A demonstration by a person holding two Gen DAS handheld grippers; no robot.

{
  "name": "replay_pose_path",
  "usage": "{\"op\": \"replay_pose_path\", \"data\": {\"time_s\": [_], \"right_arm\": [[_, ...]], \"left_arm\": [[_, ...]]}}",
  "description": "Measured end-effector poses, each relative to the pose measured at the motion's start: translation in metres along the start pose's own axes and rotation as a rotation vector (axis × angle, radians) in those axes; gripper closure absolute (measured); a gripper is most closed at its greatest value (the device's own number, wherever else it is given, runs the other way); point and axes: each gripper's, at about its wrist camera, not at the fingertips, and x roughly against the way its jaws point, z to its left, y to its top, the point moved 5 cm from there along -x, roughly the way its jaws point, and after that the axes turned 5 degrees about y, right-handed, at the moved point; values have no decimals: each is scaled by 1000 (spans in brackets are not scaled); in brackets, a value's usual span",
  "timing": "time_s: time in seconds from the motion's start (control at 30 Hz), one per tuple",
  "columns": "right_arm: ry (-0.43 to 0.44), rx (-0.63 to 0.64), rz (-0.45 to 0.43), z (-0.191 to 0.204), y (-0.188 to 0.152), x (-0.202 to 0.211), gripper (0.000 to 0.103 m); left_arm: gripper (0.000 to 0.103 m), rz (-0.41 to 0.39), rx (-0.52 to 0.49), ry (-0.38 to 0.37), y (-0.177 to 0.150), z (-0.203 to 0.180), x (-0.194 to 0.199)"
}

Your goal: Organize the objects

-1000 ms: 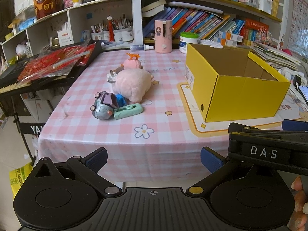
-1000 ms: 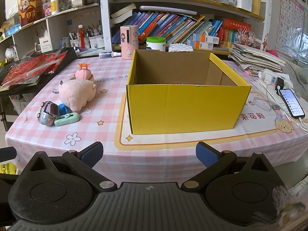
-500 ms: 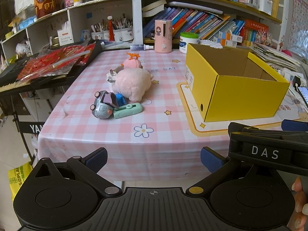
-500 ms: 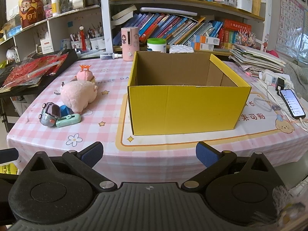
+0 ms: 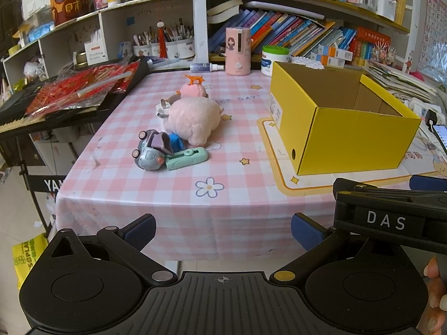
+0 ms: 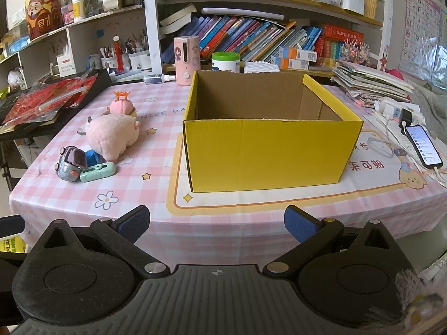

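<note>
**Toys and an open box on a checked table**

Pink-and-white checked cloth covers the table (image 5: 173, 192), with crowded bookshelves (image 6: 251, 39) behind it. On the right half stands a yellow cardboard box (image 6: 268, 153), open at the top, resting on a printed mat (image 6: 223, 199). Well apart from it, on the left half, lies a cluster of toys: a pink plush pig (image 5: 192, 118), a smaller pink figure with an orange top (image 5: 192, 89) just behind it, a grey toy car (image 5: 149, 153) in front, and a mint-green utility knife (image 5: 185, 162) touching the car. A phone (image 6: 423, 146) lies at the table's right edge. Both tools hover short of the near table edge. The left gripper (image 5: 223, 230) has its blue-padded fingers spread apart, holding nothing; the right gripper (image 6: 216, 223) is likewise spread and empty.
</note>
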Motion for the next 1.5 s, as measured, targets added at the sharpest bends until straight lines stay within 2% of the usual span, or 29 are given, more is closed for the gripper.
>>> {"op": "replay_pose_path", "data": {"time_s": [0.9,1.3,1.5], "right_arm": [[7,5,0,5,2,2,0],[51,20,16,19,3,-2,0],[78,33,24,27,5,-8,0]], "left_arm": [[0,-15,-1,5,3,4,5],[0,-69,-33,30,0,16,8],[0,-60,-2,31,-1,28,4]]}}
